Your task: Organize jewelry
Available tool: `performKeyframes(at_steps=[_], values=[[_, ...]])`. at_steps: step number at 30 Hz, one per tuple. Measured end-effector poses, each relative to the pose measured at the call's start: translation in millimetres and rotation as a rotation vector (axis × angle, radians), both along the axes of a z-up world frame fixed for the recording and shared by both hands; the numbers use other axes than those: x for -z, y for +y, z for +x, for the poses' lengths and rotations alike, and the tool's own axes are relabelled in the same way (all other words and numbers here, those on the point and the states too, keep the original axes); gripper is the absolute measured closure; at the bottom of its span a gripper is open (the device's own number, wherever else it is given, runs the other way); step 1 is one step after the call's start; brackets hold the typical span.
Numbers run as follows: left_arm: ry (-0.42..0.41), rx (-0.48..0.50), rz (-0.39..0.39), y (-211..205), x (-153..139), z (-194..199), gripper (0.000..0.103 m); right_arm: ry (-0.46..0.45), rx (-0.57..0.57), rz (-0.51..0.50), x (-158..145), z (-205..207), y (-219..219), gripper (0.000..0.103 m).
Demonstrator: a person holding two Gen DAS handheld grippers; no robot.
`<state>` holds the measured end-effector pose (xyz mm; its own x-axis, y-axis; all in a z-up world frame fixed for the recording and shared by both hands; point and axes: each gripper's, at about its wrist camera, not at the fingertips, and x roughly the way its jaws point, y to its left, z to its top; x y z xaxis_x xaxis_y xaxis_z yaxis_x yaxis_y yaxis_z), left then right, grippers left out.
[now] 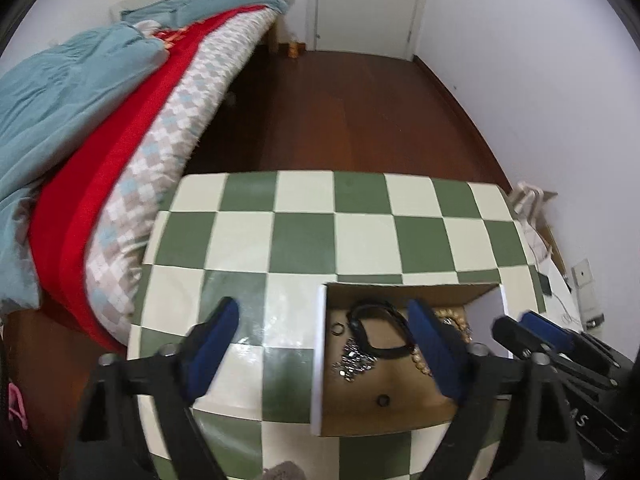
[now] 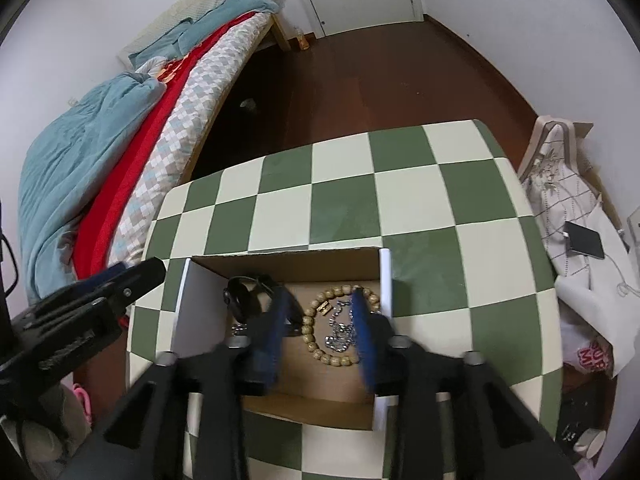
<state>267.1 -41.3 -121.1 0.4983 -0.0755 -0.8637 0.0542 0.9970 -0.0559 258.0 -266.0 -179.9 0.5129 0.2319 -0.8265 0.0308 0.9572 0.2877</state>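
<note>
A table [image 2: 344, 200] with a green-and-cream checked top carries one open cardboard box [image 2: 288, 268], which sits flat on it directly ahead of the right fingers [image 2: 366, 344] and beside the left ones.

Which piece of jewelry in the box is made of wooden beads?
The round beaded bracelet, tan and ring-shaped, encircling the silver chain; the black band lies left.

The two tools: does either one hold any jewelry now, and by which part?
Nothing is held. The left tool is open above the table beside the brown cardboard box. The right tool is open over the wooden bead bracelet, not gripping it.
</note>
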Motion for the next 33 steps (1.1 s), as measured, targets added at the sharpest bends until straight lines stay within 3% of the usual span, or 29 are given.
performKeyframes(at_steps=[3,4,10,14,21,26,33], values=[[0.009,-0.017,0.036,5.8,2.6,-4.7,0.009,0.012,0.015,-0.068,-2.9,-9.8,1.0,0.035],[0.008,-0.022,0.055,6.7,4.3,-8.3,0.000,0.019,0.018,-0.098,-2.9,-13.0,2.1,0.026],[-0.002,-0.027,0.102,10.3,11.7,-37.1,0.000,0.070,0.035,-0.237,4.1,-40.0,10.3,0.001],[-0.010,-0.028,0.109,11.4,10.6,-59.0,0.000,0.071,0.059,-0.300,2.6,-61.2,13.3,0.000],[-0.027,-0.048,0.083,15.2,-7.2,-94.6,0.000,0.040,0.089,-0.311,-15.8,-101.1,16.0,0.000],[-0.064,-0.061,0.080,20.3,-32.8,-125.6,0.000,-0.005,0.110,-0.301,-43.0,-135.1,16.8,0.000],[-0.149,-0.066,0.079,25.7,-80.4,-177.5,0.000,-0.110,0.129,-0.317,-103.1,-192.5,19.7,0.000]])
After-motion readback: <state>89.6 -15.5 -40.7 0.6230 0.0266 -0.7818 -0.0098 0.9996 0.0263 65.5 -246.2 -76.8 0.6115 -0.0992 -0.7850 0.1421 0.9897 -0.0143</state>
